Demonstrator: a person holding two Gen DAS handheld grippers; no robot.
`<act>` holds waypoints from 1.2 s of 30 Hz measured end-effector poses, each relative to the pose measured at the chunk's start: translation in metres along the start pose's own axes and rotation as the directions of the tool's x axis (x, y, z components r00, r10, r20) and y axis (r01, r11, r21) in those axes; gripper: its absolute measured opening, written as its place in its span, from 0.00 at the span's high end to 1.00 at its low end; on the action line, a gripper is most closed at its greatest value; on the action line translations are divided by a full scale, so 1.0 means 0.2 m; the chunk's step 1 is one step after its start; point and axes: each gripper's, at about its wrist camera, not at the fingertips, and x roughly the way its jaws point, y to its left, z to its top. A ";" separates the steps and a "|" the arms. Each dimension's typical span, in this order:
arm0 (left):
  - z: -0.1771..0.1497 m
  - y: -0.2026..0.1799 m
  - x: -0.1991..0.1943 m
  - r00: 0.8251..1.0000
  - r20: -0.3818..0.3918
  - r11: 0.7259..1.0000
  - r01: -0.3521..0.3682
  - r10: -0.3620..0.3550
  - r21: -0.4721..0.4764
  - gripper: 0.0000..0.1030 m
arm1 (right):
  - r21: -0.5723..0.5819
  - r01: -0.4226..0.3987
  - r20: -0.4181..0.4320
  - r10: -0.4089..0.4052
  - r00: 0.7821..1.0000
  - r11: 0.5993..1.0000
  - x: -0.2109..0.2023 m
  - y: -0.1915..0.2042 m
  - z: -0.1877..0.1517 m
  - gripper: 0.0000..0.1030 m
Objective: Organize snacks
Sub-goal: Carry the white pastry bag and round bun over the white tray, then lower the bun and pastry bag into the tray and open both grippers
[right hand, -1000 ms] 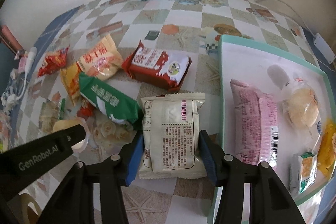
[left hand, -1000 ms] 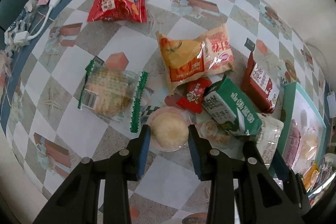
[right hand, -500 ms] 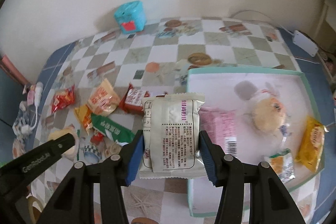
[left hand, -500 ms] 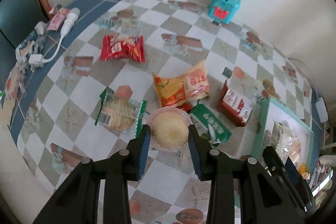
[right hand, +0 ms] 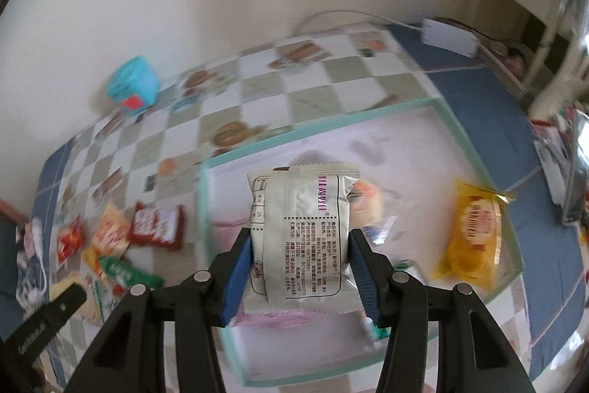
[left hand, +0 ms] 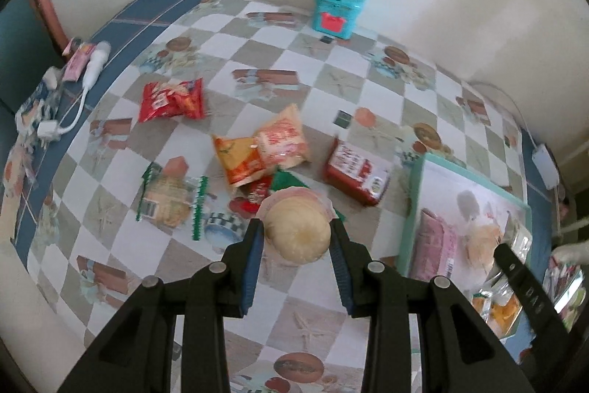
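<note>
The left tool [left hand: 297, 238] is closed on a round pale bun in clear wrap [left hand: 297, 232], its blue pads pressing both sides, and it holds the bun in the air above the worktop [left hand: 147, 256] with the checkered cloth; the right tool [right hand: 301, 267] grips a white snack packet [right hand: 300, 238] by its two long edges (the printed back side faces the camera), and this packet hangs above the teal-rimmed tray [right hand: 475, 157].

In the right wrist view the tray holds a yellow snack bag [right hand: 473, 231] near its right wall, and a pink packet [right hand: 272, 319] shows under the held one; other items in the tray are too blurred to name.

In the left wrist view several snacks lie loose on the worktop: a red chip bag [left hand: 171, 100] far left; a round cracker in green-edged wrap [left hand: 169, 199] nearer; an orange and pink bag [left hand: 263, 150] in the middle; a small red sachet [left hand: 257, 192] and a green packet [left hand: 285, 179] just behind the bun, partly hidden by it; a red box-like pack [left hand: 355, 172] beside the tray's left rim.

A turquoise toy box [left hand: 338, 8] stands at the wall; a white cable with plug [left hand: 68, 120] lies at the left edge of the worktop.
</note>
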 end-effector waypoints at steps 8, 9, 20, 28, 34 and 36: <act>-0.04 -0.30 0.01 0.999 -0.022 0.991 0.027 -0.024 0.128 0.64 | 0.122 0.042 0.003 -0.043 0.999 0.992 0.01 -0.25 0.05 0.47; -0.05 -0.35 0.01 0.999 -0.032 0.988 0.043 -0.039 0.147 0.64 | 0.137 0.059 0.007 -0.060 0.998 0.989 0.01 -0.29 0.06 0.47; -0.24 -0.86 0.13 0.972 -0.171 0.917 0.211 -0.161 0.339 0.64 | 0.253 0.108 -0.012 -0.109 0.994 0.961 0.05 -0.57 0.10 0.47; -0.26 -0.92 0.19 0.964 -0.202 0.909 0.234 -0.171 0.345 0.63 | 0.232 0.077 -0.018 -0.075 0.997 0.970 0.08 -0.53 0.10 0.46; -0.23 -0.84 0.18 0.967 -0.191 0.925 0.224 -0.171 0.306 0.46 | 0.208 0.072 -0.019 -0.070 0.997 0.975 0.08 -0.51 0.10 0.46; -0.21 -0.80 0.17 0.968 -0.183 0.932 0.218 -0.170 0.291 0.46 | 0.205 0.073 -0.025 -0.069 0.997 0.976 0.09 -0.50 0.10 0.46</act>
